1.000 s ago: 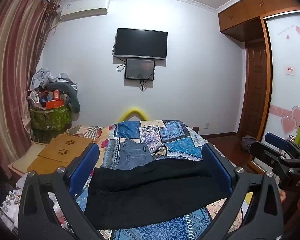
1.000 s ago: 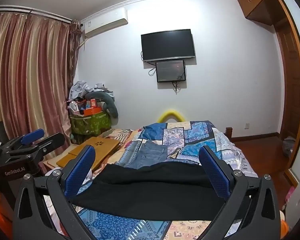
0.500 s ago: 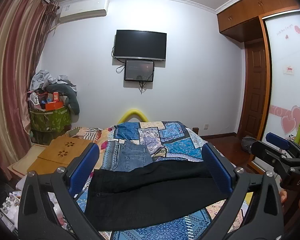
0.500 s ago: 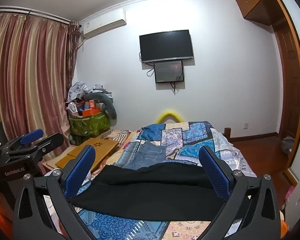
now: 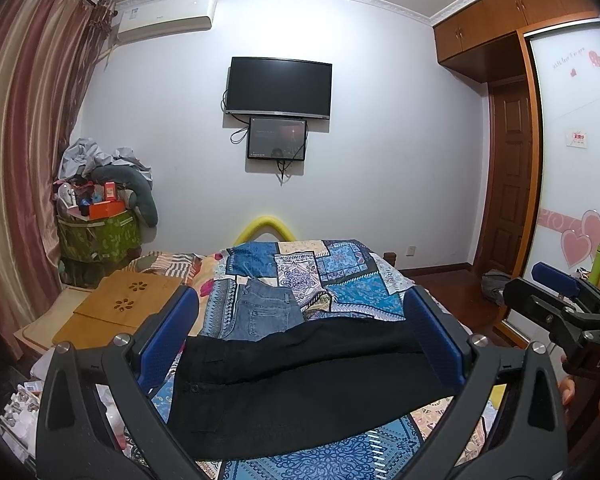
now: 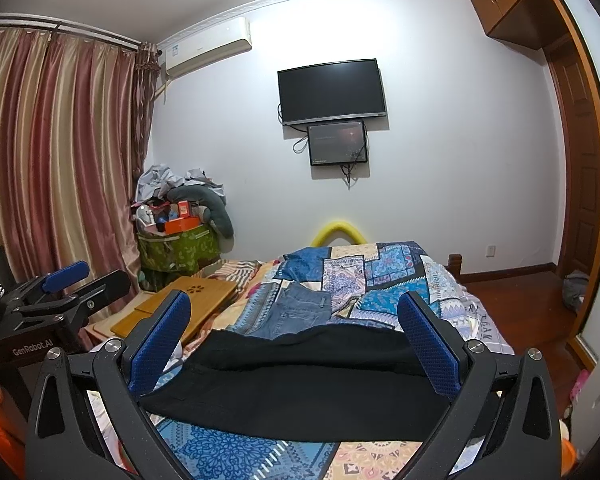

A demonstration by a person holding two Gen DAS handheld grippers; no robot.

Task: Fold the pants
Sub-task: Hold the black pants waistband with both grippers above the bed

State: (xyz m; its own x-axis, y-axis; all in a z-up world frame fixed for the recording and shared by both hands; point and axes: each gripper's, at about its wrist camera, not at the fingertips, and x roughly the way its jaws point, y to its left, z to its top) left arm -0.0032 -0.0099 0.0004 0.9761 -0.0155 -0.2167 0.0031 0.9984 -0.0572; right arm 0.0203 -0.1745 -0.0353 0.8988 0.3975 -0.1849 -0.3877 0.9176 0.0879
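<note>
Both tongs, left gripper (image 5: pixel 300 336) & right gripper (image 6: pixel 294 334), hovering spread wide, gripping nothing, black pants (image 5: pixel 300 384) lying ahead, looking half-folded, more folds pending.

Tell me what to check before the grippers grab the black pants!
1. Left hand-held gripper open: ok.
2. Right hand-held gripper open: ok.
3. Black pants lying spread on the bed: ok.
4. Nothing lying on top of the black pants: ok.
5. Blue jeans clear of the black pants: not ok; their edges meet or overlap.
6. Pants edge nearest the grippers free to pinch: cannot tell, it is hidden behind the gripper bodies.
</note>
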